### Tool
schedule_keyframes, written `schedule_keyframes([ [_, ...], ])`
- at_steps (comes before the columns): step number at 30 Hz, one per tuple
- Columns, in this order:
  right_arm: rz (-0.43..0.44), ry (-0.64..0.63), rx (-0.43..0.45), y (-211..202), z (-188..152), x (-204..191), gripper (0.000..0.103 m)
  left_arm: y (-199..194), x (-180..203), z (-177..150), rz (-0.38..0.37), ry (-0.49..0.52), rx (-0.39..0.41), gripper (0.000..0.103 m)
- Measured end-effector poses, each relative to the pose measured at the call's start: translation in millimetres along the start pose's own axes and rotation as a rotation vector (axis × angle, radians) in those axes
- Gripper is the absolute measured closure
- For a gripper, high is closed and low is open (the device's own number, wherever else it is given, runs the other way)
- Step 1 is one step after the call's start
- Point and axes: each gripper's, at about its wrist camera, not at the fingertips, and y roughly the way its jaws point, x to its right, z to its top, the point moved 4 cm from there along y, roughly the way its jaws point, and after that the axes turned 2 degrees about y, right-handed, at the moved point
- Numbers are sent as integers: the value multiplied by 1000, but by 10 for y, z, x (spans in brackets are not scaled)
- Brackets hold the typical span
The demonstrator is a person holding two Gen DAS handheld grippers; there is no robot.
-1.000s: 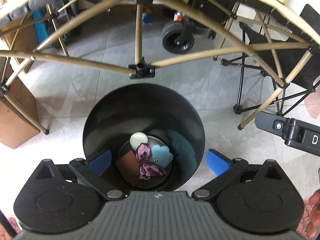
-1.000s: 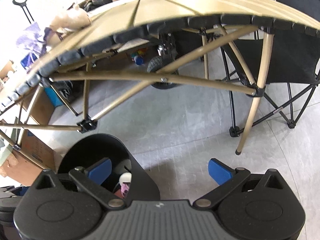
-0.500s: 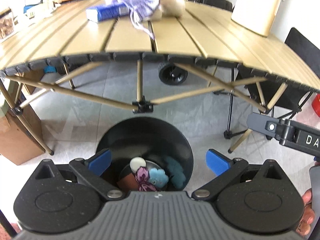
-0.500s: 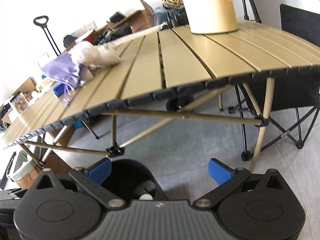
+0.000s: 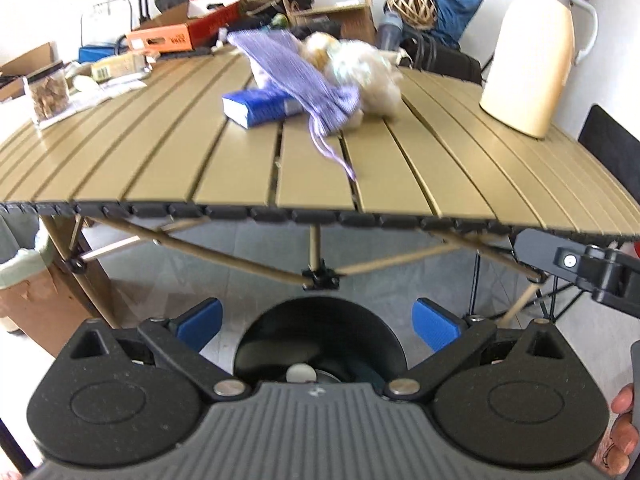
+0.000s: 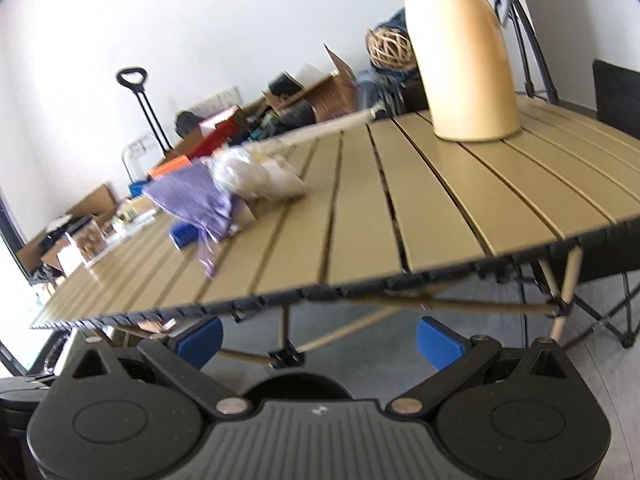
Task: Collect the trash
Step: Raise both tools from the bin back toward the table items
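Table: a tan slatted folding top on crossed tan legs, with black caps along its near edge; it fills the middle of both views.
Bin: a round black container on the grey floor, in front of the table's near edge and just below the left gripper. Inside it a pale round piece shows at the bottom; the rest is hidden by the gripper body. In the right wrist view only its dark rim shows.
Flask: a tall cream jug with a grey lid and handle, upright near the table's right end, well apart from the trash.
Trash on the table: a purple striped cloth bag draped over a blue box, its strings trailing toward the near edge; a crumpled whitish bundle lies touching the bag on its right. All blurred.
Jar: a clear container of brown bits, far left on the table.
Left gripper: fingers spread wide, blue pads apart, nothing between them; it hangs over the bin.
Right gripper: fingers likewise spread wide and empty, blue pads apart, pointing at the table's underside; part of its black body shows in the left wrist view.
Person: fingertips at the lower right corner of the left wrist view.
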Motion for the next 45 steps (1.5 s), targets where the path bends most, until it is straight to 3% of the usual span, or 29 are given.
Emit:
schedule_keyframes([
  [17, 53, -123, 135, 132, 624, -576, 0, -216, -410, 675, 64, -98, 162, 0],
  [22, 18, -179, 154, 261, 703, -718, 0, -196, -530, 844, 78, -125, 192, 0],
  [35, 17, -229, 173, 678, 924, -988, 0, -48, -850, 1209, 136, -164, 232, 0],
  [45, 17, -252, 181, 1071, 1088, -1161, 0, 141, -1202, 1341, 166, -248, 236, 0],
])
